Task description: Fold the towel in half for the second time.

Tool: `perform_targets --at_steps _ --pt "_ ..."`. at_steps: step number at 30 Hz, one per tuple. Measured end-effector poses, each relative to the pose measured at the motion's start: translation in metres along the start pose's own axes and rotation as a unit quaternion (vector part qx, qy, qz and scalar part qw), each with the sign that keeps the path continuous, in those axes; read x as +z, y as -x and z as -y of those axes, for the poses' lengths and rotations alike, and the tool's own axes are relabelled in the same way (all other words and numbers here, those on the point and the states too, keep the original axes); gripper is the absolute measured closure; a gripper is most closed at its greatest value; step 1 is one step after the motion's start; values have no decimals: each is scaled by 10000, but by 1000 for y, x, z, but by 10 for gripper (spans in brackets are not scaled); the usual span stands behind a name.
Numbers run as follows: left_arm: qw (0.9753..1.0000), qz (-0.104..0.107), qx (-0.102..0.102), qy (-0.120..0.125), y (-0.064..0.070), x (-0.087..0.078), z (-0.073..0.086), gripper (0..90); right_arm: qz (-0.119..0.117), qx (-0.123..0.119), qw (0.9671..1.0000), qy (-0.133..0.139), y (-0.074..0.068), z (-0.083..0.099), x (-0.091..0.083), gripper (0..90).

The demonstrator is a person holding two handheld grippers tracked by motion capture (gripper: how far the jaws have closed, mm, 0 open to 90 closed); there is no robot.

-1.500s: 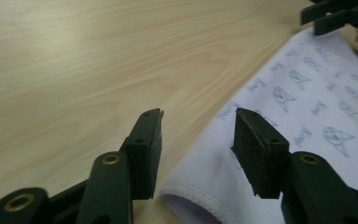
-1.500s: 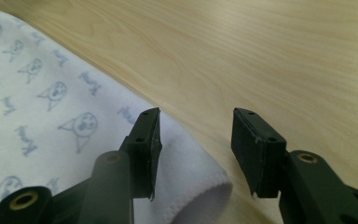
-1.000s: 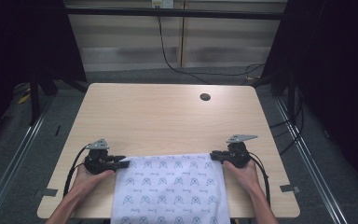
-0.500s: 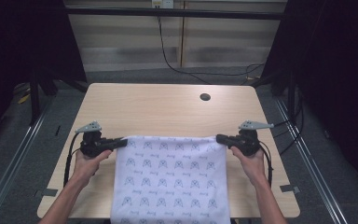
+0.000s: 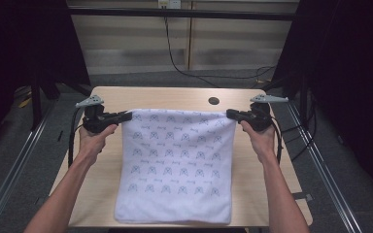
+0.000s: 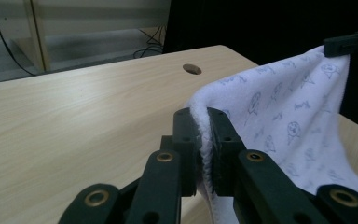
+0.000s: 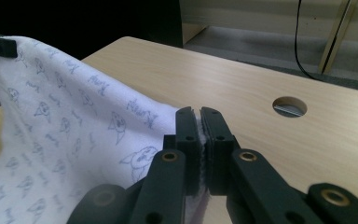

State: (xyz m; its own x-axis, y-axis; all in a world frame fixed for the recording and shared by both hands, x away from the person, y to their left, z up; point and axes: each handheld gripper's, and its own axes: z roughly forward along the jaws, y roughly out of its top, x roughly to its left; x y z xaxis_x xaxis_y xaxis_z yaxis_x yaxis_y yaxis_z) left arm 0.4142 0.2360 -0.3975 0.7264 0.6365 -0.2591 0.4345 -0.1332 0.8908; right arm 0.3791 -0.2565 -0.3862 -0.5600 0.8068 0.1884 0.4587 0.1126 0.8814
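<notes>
High view: I've got the white printed towel pinched at its two far corners, left gripper and right gripper each clamped on a corner, top edge stretched taut above the wooden table, near end draped over the front edge. Left gripper view confirms jaws closed on the hem. To do this well I'd keep both hands level and equally tensioned, lay it flat without wrinkles, clear of the cable hole.
</notes>
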Motion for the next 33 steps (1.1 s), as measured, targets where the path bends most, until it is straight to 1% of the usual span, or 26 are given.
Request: perform_targets --at_steps 1,4,6,7,8,9,10,11,12,13,14,16,18,19,20,21,22,23,25,26,27,29,30,31,32,33 --pt "10000 -10 -17 30 -2 0 -1 832 43 -72 10000 -21 -1 -7 0 868" --pt "10000 -21 22 54 -2 -3 -3 832 28 -137 9999 17 -3 -13 -1 868" --pt "9999 -4 17 135 -2 -7 -5 832 -21 -158 9998 154 -5 -18 -6 868" --pt "9998 4 56 167 -2 -10 -9 832 -21 -158 9998 154 -5 -18 -6 868" --pt "9997 62 19 236 -2 -14 -13 832 -61 -112 9997 185 -5 -20 -8 868" --pt "9994 101 28 331 0 -17 -18 832 -70 -148 9996 235 -5 -23 -10 868" --pt "9990 14 279 343 6 -23 -31 832 -80 -203 9992 325 -8 -32 -15 868" --pt "9990 14 279 343 6 -23 -31 832 -80 -203 9992 325 -8 -32 -15 868" --pt "9983 12 342 467 9 -27 -41 832 -40 -284 9988 391 -10 -41 -20 868" --pt "9983 12 342 467 9 -27 -41 832 -40 -284 9988 391 -10 -41 -20 868" --pt "9979 -4 351 538 11 -28 -45 832 -47 -311 9983 500 -11 -50 -24 868" --pt "9979 18 403 510 12 -28 -44 831 -53 -334 9980 543 -12 -53 -26 868" --pt "9981 4 493 383 14 -27 -37 831 -156 -371 9972 625 -15 -48 -30 868" --pt "9981 17 524 335 15 -27 -32 831 -156 -371 9972 625 -15 -48 -30 868" --pt "9981 51 532 316 15 -28 -25 831 -192 -410 9977 503 -16 -35 -31 868" --pt "9981 159 538 257 16 -31 -11 830 -253 -404 9977 488 -17 -27 -32 868" --pt "9981 159 538 257 16 -31 -11 831 -253 -404 9977 488 -17 -27 -32 868" --pt "9982 141 547 194 17 -32 -4 831 -318 -424 9975 476 -19 -19 -34 868" --pt "9982 276 513 170 21 -35 9 830 -442 -519 9969 381 -26 1 -40 868" --pt "9981 289 509 172 23 -37 15 830 -442 -519 9969 381 -26 1 -40 868" --pt "9979 428 456 181 28 -42 25 830 -518 -539 9965 365 -30 11 -46 868" --pt "9980 374 481 170 31 -44 29 830 -601 -566 9959 368 -35 18 -52 868" --pt "9976 474 474 178 37 -50 38 830 -627 -585 9956 385 -37 22 -55 867" --pt "9975 433 520 191 40 -52 43 829 -635 -602 9954 386 -41 26 -58 867" --pt "9976 318 592 149 43 -54 47 828 -659 -599 9952 416 -44 30 -61 866" --pt "9976 318 592 149 43 -54 47 827 -742 -532 9946 495 -46 36 -64 866"
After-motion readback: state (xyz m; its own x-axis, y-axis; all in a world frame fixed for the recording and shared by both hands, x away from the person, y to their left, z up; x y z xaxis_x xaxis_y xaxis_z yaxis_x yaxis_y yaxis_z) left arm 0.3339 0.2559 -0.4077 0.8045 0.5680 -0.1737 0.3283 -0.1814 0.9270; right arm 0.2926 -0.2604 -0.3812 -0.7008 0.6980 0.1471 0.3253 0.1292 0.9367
